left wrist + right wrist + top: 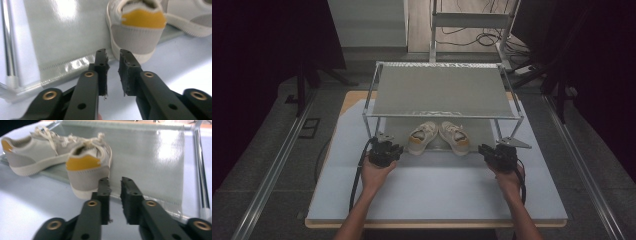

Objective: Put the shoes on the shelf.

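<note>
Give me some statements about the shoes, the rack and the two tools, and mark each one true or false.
1. Two shoes stand side by side on the lower shelf of the rack. True.
2. The heel patches of the shoes are blue. False: they are yellow.
3. The left tool grips a shoe. False: its jaws are slightly apart, with nothing between them.
4. The right tool holds nothing. True.
5. The top shelf of the rack carries a box. False: nothing lies on it.
</note>
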`<state>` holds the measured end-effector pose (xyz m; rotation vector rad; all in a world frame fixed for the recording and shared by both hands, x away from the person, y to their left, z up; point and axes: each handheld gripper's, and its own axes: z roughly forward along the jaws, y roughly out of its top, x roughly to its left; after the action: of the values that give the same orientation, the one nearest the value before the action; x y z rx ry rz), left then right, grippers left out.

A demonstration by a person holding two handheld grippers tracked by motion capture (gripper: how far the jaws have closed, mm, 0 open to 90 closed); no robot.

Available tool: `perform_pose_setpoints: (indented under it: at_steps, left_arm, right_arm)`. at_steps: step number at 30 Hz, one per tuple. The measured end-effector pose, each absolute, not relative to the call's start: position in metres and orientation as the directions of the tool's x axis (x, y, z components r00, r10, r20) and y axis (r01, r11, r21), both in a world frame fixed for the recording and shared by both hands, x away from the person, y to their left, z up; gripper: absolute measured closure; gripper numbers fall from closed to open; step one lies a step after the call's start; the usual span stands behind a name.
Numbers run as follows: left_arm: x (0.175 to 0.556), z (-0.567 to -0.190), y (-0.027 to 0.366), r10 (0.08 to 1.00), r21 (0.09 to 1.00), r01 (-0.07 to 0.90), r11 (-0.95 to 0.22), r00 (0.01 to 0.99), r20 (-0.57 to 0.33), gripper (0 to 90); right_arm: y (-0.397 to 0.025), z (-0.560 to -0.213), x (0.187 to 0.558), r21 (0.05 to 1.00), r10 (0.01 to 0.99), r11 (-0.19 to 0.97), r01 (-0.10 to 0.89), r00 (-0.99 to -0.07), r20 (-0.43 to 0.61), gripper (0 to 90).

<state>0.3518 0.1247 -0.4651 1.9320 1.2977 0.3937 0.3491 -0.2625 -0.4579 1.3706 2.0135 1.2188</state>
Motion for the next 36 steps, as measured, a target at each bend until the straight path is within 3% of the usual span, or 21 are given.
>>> perform_pose_setpoints:
  at_steps: [3,13,36]
  left_arm:
    - [0.355,-0.473,0.122,0.884,0.717,0.666,-0.206,0.441,-0.156,81.7]
    - [0.361,-0.48,0.116,0.875,0.702,0.681,-0.208,0.45,-0.177,89.4]
    - [0.362,-0.479,0.085,0.833,0.689,0.682,-0.247,0.512,-0.209,89.4]
  right_arm:
    - [-0.261,-0.466,0.352,0.823,0.89,0.155,0.547,-0.439,0.124,87.4]
    - [-0.25,-0.479,0.358,0.797,0.882,0.194,0.572,-0.458,0.114,89.5]
    - [-0.214,-0.48,0.357,0.796,0.839,0.251,0.55,-0.534,0.105,89.6]
